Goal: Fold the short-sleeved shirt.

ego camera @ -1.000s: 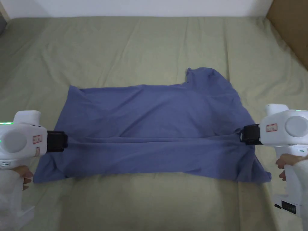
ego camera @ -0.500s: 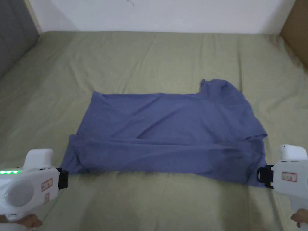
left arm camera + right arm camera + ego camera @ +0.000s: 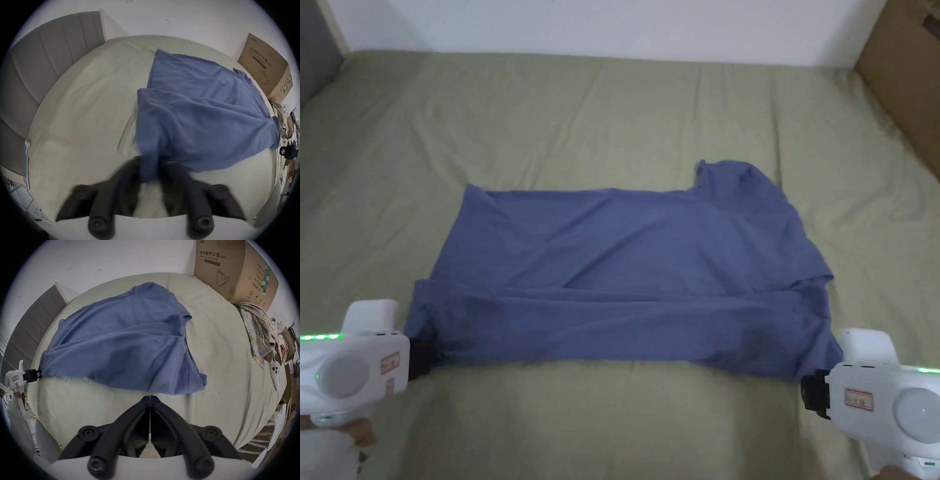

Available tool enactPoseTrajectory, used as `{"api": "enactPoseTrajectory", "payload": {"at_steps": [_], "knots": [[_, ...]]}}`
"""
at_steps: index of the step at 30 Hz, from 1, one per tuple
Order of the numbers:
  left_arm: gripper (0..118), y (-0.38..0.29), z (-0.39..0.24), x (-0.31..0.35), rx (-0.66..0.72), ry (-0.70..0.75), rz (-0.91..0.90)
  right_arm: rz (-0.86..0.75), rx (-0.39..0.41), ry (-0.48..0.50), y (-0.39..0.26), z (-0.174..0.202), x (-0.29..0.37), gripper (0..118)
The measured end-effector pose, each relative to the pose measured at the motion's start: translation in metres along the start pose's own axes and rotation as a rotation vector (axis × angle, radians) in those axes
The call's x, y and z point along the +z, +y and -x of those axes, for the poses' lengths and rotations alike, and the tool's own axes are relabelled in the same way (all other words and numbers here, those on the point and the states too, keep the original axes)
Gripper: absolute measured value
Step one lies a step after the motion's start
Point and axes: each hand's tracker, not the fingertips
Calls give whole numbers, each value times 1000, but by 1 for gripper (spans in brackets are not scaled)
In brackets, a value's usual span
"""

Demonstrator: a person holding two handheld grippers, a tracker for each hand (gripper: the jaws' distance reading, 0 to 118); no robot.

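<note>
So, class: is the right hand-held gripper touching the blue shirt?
Apart. The right gripper view shows the right hand-held gripper shut, bedsheet between it and the blue shirt.

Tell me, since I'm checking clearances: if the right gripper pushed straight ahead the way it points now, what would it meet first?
Most likely the blue shirt: its near edge lies just beyond the right gripper, whose jaws are closed with nothing between them. Depth is unclear, but nothing else lies in between.

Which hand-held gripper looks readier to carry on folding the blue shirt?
Left, probably. The left hand-held gripper has the shirt between its jaws; the right hand-held gripper is shut, empty, just off the hem.
</note>
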Motion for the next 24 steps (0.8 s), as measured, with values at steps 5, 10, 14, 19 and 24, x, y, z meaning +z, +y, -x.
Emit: {"api": "enactPoseTrajectory", "payload": {"at_steps": [5,10,14,19,24], "knots": [[4,5,-12,1,-63,19,7,-16,-13,-18,-1,-13,7,28],[4,7,-9,13,-59,16,-5,-44,-53,-33,19,-32,-1,69],[4,11,-9,16,-54,13,-12,20,-87,-13,37,-41,-44,64],[4,11,-10,12,-58,13,4,34,-36,-16,36,-38,-53,6],[4,13,-10,20,-66,14,5,14,-23,-5,40,-40,-32,6]]}}
